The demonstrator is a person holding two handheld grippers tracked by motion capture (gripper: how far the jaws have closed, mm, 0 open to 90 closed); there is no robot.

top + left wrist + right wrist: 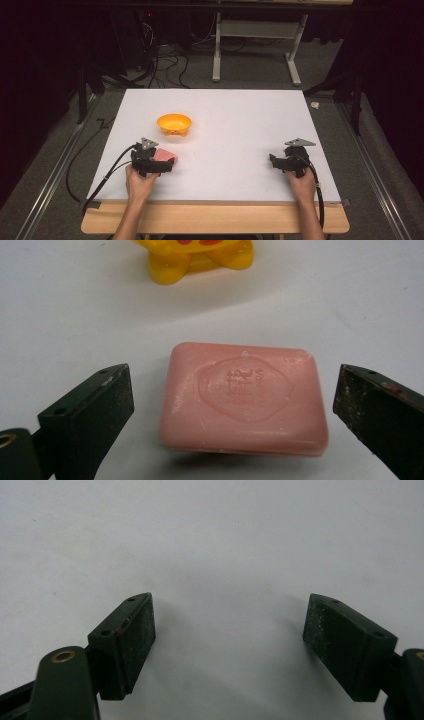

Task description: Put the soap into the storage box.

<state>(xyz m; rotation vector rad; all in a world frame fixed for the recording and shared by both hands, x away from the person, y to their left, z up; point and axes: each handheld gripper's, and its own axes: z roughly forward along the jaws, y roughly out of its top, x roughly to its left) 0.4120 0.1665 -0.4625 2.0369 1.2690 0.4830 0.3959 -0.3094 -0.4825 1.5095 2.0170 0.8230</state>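
Note:
A pink bar of soap (244, 397) with an embossed stamp lies flat on the white table top, between the spread jaws of my left gripper (235, 410); a gap shows on each side of it. From above, the soap (165, 156) peeks out beside the left gripper (159, 165) at the front left. An orange bowl (174, 123) on small feet stands beyond the soap, and its feet (192, 260) rise at the top of the left gripper view. My right gripper (229, 640) is open over bare table, at the front right (276, 162).
The white board (240, 125) rests on a wooden table whose edge (215, 220) runs along the front. Black cables trail from both grippers off the front corners. Metal rails flank the table, and a desk frame (255, 45) stands behind on the floor.

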